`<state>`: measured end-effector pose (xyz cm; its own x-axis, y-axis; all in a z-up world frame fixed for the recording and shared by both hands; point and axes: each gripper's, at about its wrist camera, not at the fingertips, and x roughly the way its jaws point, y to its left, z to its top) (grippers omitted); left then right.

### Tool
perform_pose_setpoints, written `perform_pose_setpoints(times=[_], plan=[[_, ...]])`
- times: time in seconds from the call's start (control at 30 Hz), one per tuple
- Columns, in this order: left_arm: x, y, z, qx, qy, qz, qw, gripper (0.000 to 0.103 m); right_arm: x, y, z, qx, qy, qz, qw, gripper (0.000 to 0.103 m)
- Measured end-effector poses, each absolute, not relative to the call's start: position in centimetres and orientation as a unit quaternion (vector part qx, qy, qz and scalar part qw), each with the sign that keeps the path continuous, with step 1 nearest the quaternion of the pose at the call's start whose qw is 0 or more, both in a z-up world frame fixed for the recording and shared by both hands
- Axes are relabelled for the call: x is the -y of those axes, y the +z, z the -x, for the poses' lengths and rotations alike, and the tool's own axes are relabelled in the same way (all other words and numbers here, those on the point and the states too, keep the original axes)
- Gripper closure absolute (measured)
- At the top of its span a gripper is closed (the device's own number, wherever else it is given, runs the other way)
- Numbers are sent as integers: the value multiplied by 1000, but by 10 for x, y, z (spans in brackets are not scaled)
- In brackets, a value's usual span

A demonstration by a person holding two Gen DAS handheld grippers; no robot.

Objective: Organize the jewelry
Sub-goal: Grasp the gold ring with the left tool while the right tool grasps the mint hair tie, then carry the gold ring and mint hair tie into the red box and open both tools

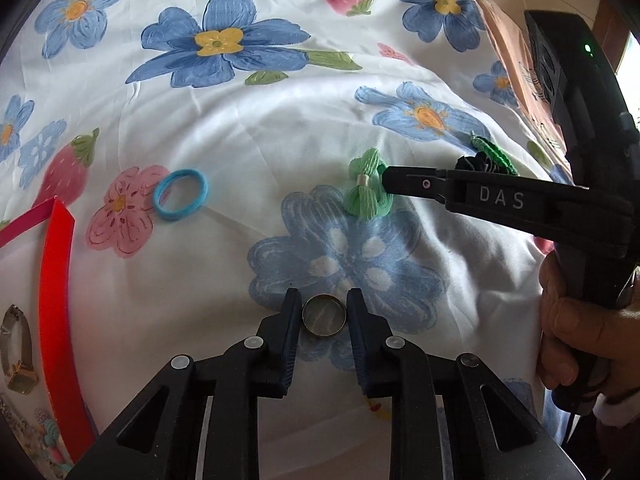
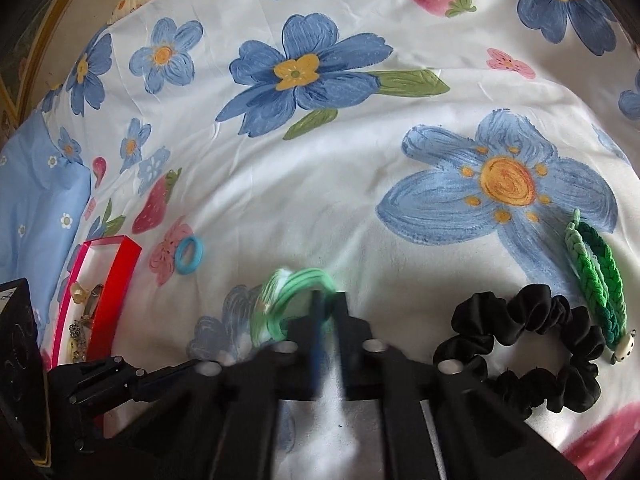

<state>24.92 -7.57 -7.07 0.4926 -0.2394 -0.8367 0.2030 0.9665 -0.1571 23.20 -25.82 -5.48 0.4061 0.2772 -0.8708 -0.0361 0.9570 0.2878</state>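
Observation:
A silver ring (image 1: pixel 324 315) lies on the flowered sheet between the fingers of my left gripper (image 1: pixel 323 312); the jaws stand open on either side of it. My right gripper (image 2: pixel 329 304) is shut on a light green hair tie (image 2: pixel 292 296), which also shows in the left wrist view (image 1: pixel 366 190) at the right gripper's tip (image 1: pixel 390 184). A red tray (image 1: pixel 56 272) holding jewelry sits at the left; it also shows in the right wrist view (image 2: pixel 116 280). A blue hair ring (image 1: pixel 181 195) lies near it.
A black scrunchie (image 2: pixel 528 344) and a green braided hair band (image 2: pixel 596 280) lie to the right of my right gripper. A watch (image 1: pixel 18 352) and beaded pieces lie in the tray. A light blue pillow (image 2: pixel 32 208) is at the left.

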Motion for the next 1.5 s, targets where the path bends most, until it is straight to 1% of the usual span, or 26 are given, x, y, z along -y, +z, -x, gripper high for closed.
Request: perform_pose_setpoints(times=[0.27, 0.8, 1.5], plan=[[58, -50, -224, -474, -133, 38, 869, 81, 259, -36, -216, -517, 98, -125, 841, 102], [-2, -2, -145, -434, -91, 78, 893, 81, 220, -8, -154, -502, 147, -164, 836, 102], [-68, 25, -62, -409, -37, 103, 906, 81, 145, 9, -115, -503, 218, -168, 819, 102]])
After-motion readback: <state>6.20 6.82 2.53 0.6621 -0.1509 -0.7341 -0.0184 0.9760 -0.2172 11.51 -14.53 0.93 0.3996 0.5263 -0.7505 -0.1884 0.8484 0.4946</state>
